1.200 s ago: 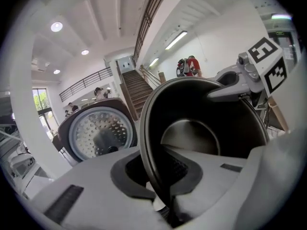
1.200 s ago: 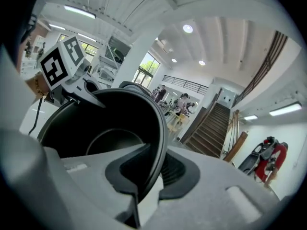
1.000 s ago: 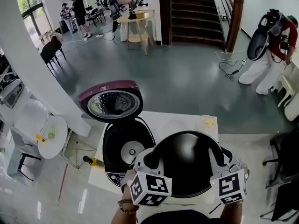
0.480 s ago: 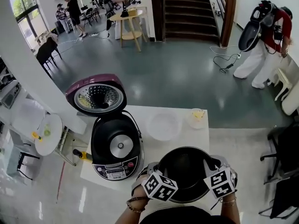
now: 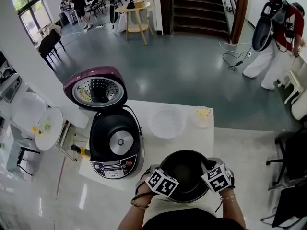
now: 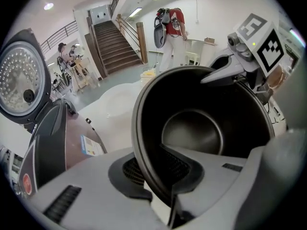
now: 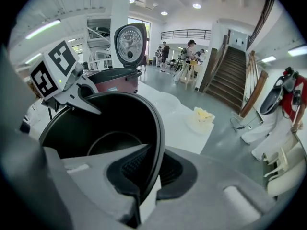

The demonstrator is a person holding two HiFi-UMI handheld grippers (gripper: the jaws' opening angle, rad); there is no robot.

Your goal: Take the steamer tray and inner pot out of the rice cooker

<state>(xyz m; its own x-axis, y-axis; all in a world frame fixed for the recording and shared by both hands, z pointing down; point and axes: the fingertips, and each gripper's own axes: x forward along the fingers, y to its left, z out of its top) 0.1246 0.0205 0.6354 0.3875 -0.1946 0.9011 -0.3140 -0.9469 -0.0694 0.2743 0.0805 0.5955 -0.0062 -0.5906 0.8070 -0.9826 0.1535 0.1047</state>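
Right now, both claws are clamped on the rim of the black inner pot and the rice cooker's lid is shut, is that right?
No: the rice cooker's lid stands open, tipped back, as the head view shows. The rest holds: the left claw and the right claw each clamp the rim of the black inner pot.

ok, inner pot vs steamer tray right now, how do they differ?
Colour: the inner pot is black, the steamer tray whitish.
Hold: the left gripper and the right gripper clamp the pot's rim; the tray lies free on the table.
Place: the pot is at the table's near edge, the tray farther back.
Shared: both round, both out of the rice cooker.
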